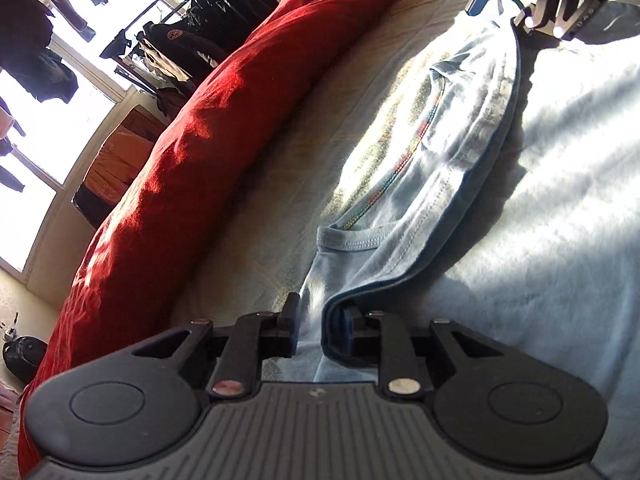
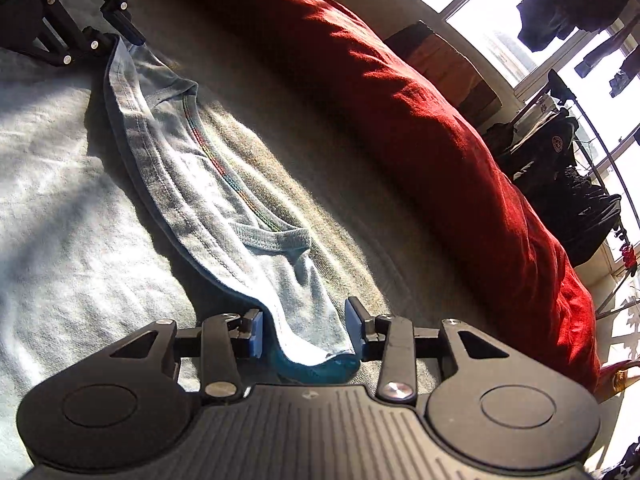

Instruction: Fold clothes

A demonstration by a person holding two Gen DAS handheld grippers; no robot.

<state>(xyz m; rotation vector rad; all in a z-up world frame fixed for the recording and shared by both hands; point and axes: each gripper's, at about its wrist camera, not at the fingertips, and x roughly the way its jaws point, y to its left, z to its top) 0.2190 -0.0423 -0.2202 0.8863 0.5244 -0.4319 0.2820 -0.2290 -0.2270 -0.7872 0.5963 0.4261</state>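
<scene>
A light blue T-shirt (image 1: 440, 152) lies on the bed, its hem folded over near the collar, which has a rainbow-stitched seam. My left gripper (image 1: 322, 328) stands open around one end of the folded edge; the cloth lies between its jaws. My right gripper (image 2: 306, 330) stands open around the other end, with the cloth draped between its blue pads (image 2: 256, 336). The T-shirt also shows in the right wrist view (image 2: 192, 168). Each gripper shows far off in the other's view: the right one (image 1: 516, 4), the left one (image 2: 120, 28).
A rolled red duvet (image 1: 192, 160) lies along the far side of the bed, also in the right wrist view (image 2: 440, 120). A beige sheet (image 1: 288, 184) lies between it and the shirt. Dark clothes hang on a rack (image 2: 568, 160) by bright windows.
</scene>
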